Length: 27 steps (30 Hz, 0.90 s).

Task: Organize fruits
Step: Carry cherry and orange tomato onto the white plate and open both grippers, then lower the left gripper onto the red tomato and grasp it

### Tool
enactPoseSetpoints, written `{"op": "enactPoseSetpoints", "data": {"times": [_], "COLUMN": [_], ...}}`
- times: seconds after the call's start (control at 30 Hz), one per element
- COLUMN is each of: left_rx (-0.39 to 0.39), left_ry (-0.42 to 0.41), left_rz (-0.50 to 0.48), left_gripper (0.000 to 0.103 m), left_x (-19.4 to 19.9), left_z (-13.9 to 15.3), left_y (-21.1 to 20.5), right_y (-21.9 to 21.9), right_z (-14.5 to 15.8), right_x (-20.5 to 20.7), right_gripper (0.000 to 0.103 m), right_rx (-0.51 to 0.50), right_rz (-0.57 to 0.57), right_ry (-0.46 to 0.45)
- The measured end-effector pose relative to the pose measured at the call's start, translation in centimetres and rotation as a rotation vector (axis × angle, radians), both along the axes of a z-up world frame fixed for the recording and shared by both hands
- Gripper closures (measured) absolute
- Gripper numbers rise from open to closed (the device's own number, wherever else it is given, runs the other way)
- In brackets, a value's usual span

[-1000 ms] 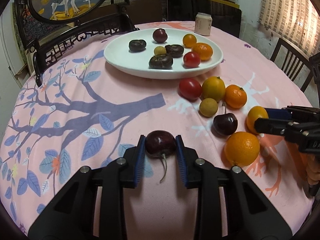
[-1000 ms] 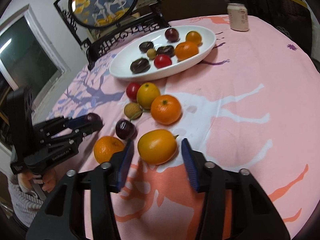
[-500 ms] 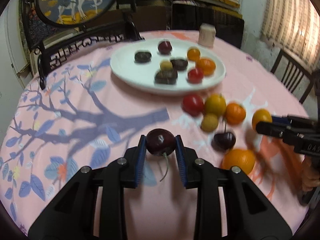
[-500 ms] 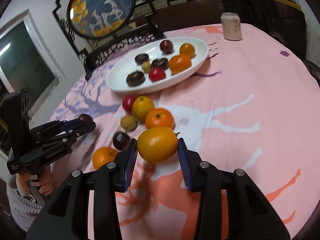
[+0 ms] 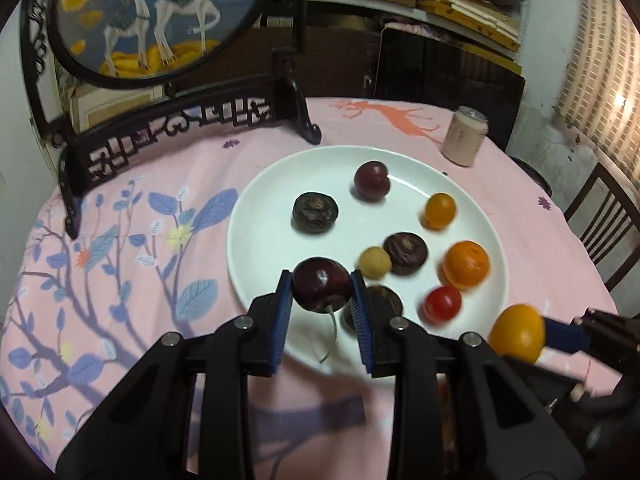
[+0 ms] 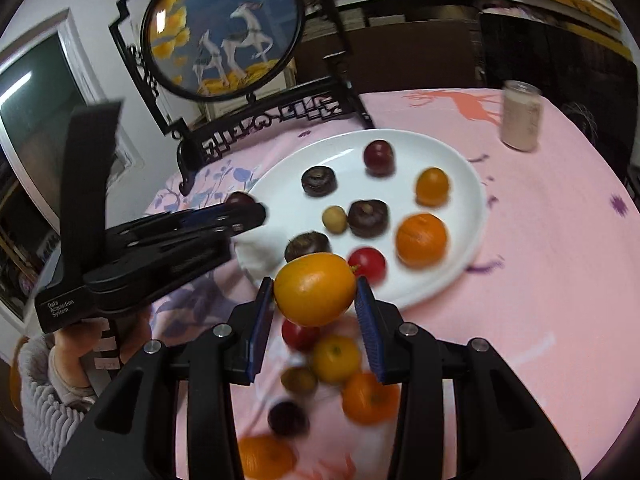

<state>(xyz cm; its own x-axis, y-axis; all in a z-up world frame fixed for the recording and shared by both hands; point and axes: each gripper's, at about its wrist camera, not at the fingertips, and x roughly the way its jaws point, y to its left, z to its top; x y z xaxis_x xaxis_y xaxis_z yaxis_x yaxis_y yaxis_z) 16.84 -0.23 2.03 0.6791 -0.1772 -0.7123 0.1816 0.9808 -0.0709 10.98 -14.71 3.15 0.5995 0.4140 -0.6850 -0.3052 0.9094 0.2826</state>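
My left gripper (image 5: pixel 321 289) is shut on a dark red cherry (image 5: pixel 322 289) with a hanging stem, held over the near rim of the white plate (image 5: pixel 272 216). My right gripper (image 6: pixel 315 295) is shut on a yellow-orange fruit (image 6: pixel 315 289), raised above the plate's (image 6: pixel 460 268) near edge; the same yellow-orange fruit (image 5: pixel 517 337) shows at the right of the left wrist view. On the plate lie several fruits: a plum (image 5: pixel 371 180), dark chestnut-like ones (image 5: pixel 315 213), a small orange (image 5: pixel 466 264) and a red tomato (image 5: pixel 442 304). Several loose fruits (image 6: pixel 335 356) lie blurred on the cloth below my right gripper.
A pink tablecloth (image 5: pixel 140 280) with a blue tree print covers the round table. A dark carved stand with a round deer picture (image 5: pixel 160 16) stands at the back left, a pale can (image 5: pixel 464 136) at the back right. Chair backs (image 5: pixel 600 220) border the right side. A person's hand in a grey sleeve (image 6: pixel 52 384) holds the left gripper.
Both grippers have lifted their fruits off the cloth and moved forward over the plate's near edge. The right jaws have closed onto the yellow-orange fruit.
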Motion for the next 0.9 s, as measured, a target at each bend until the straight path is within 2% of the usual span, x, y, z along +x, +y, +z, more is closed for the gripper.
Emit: {"op": "enactPoseSetpoints", "data": {"times": [0.1, 0.17, 0.4, 0.53, 0.57, 0.6, 0.63, 0.77, 0.87, 0.9], "left_rx": [0.008, -0.013, -0.034, -0.026, -0.03, -0.036, -0.039, 0.004, 0.055, 0.062], "left_ry": [0.011, 0.009, 0.005, -0.004, -0.004, -0.005, -0.008, -0.053, -0.072, -0.07], "left_rz": [0.01, 0.015, 0.007, 0.028, 0.03, 0.031, 0.027, -0.02, -0.055, -0.065], "left_gripper": [0.07, 0.049, 0.048, 0.041, 0.041, 0.04, 0.039, 0.023, 0.023, 0.023], "left_x": [1.4, 1.9, 1.0, -0.6, -1.2, -2.0, -2.5, -6.4, -8.6, -8.9], "left_z": [-0.8, -1.2, -1.1, -1.2, -1.2, -1.3, -1.2, -1.2, -1.6, -1.8], "left_y": [-0.1, 0.1, 0.9, 1.6, 1.7, 1.8, 1.8, 0.5, -1.0, -1.4], "right_y": [1.6, 1.7, -0.7, -2.7, -3.2, -4.1, -4.7, -7.7, -9.9, -10.4], "right_z": [-0.8, -1.1, -0.9, -0.8, -0.9, -1.0, -1.1, -1.6, -1.8, -1.9], "right_x": [1.8, 2.4, 1.9, 0.4, 0.0, -0.6, -1.1, -3.0, -3.7, -3.9], "right_gripper": [0.062, 0.06, 0.055, 0.055, 0.054, 0.039, 0.032, 0.029, 0.027, 0.02], "right_rx": [-0.04, -0.04, 0.022, 0.065, 0.076, 0.091, 0.105, 0.182, 0.299, 0.333], "right_rz": [0.004, -0.005, -0.047, -0.082, -0.094, -0.116, -0.137, -0.202, -0.246, -0.256], "right_ry": [0.012, 0.017, -0.001, 0.001, 0.001, 0.001, -0.005, -0.001, 0.026, 0.034]}}
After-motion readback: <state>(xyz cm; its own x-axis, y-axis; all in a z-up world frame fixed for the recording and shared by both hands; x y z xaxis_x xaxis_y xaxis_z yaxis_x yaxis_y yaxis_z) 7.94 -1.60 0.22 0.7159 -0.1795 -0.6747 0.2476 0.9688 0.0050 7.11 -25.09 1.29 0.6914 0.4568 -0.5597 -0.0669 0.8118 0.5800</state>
